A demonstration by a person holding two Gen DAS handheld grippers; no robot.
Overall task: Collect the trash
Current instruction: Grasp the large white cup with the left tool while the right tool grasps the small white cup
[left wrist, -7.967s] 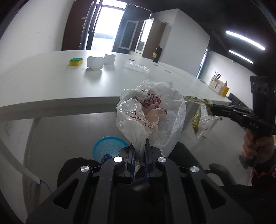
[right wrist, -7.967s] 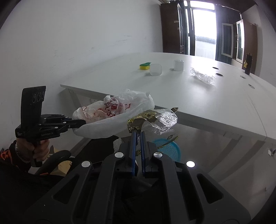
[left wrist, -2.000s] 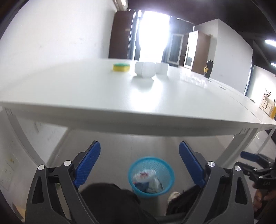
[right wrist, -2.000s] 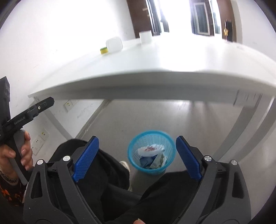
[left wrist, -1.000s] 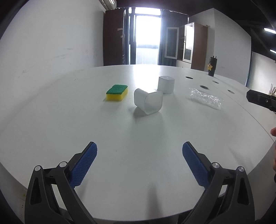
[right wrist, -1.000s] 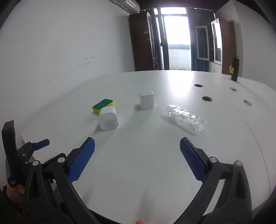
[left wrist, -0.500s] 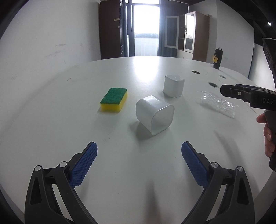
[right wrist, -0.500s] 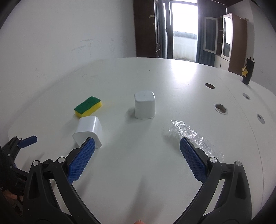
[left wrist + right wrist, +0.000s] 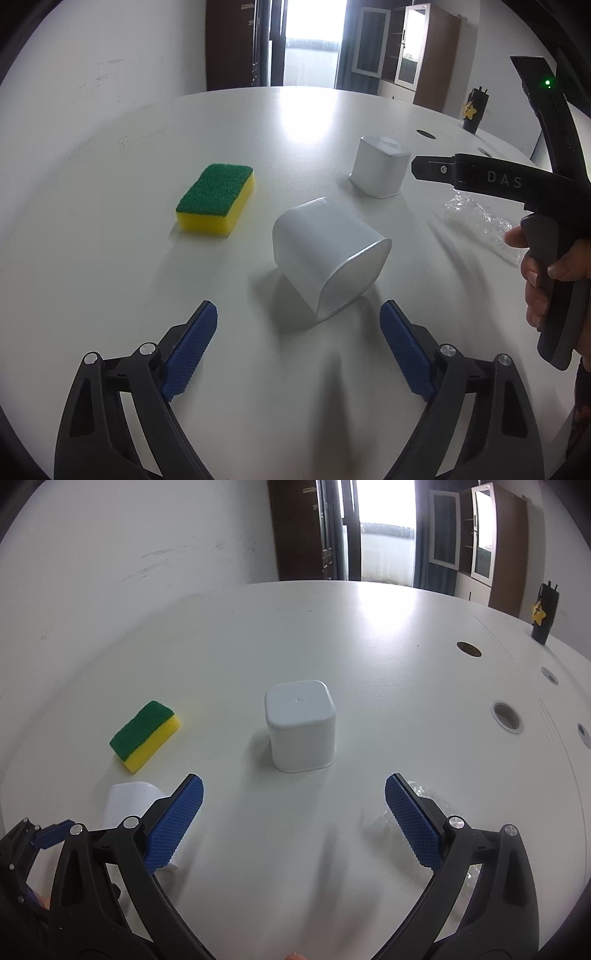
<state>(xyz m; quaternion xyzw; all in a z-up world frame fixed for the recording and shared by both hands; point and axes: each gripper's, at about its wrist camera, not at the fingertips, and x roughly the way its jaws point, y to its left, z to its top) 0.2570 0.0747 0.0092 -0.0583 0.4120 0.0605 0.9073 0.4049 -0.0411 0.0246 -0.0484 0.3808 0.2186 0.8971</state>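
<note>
A white square cup lies on its side (image 9: pixel 328 256) on the white table (image 9: pixel 110 258), just ahead of my open, empty left gripper (image 9: pixel 299 343). A second white cup stands upside down (image 9: pixel 300 725) ahead of my open, empty right gripper (image 9: pixel 293 818); it also shows in the left wrist view (image 9: pixel 380 170). A crumpled clear plastic wrapper (image 9: pixel 480 221) lies to the right, partly hidden behind the right gripper's body (image 9: pixel 517 184). In the right wrist view the wrapper (image 9: pixel 436 805) sits under the right finger, and the tipped cup (image 9: pixel 129 801) is at lower left.
A green and yellow sponge (image 9: pixel 218 199) lies left of the cups, also seen in the right wrist view (image 9: pixel 146 734). Round cable holes (image 9: pixel 506 716) mark the table's right side. A dark bottle with a star (image 9: pixel 545 618) stands far right. Cabinets and a bright doorway lie behind.
Both grippers have moved forward over the table, closer to the cups. The tipped cup now lies near the left fingers, and the upright cup is centred ahead of the right gripper. Both stay open.
</note>
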